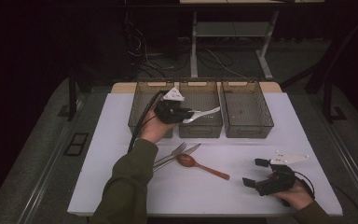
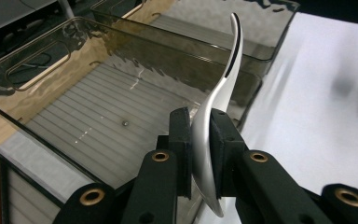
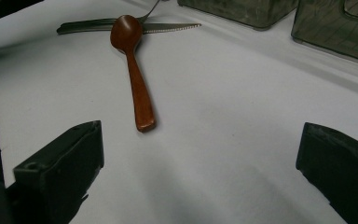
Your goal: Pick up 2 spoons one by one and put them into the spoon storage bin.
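My left gripper (image 1: 182,115) (image 2: 201,154) is shut on a white plastic spoon (image 1: 203,114) (image 2: 219,102), which it holds above the front of the middle bin (image 1: 200,108) (image 2: 98,116). The spoon's handle points right, over that bin. A wooden spoon (image 1: 200,165) (image 3: 133,65) lies on the white table (image 1: 121,186), its bowl resting by a metal knife (image 1: 186,150) (image 3: 168,27) and fork (image 1: 177,148). My right gripper (image 1: 256,171) (image 3: 200,177) rests open at the table's front right, with nothing between its jaws.
Three smoky clear bins stand in a row at the table's back edge: the left bin (image 1: 142,105), the middle one, and the right bin (image 1: 247,109). Cables and table legs lie on the floor behind.
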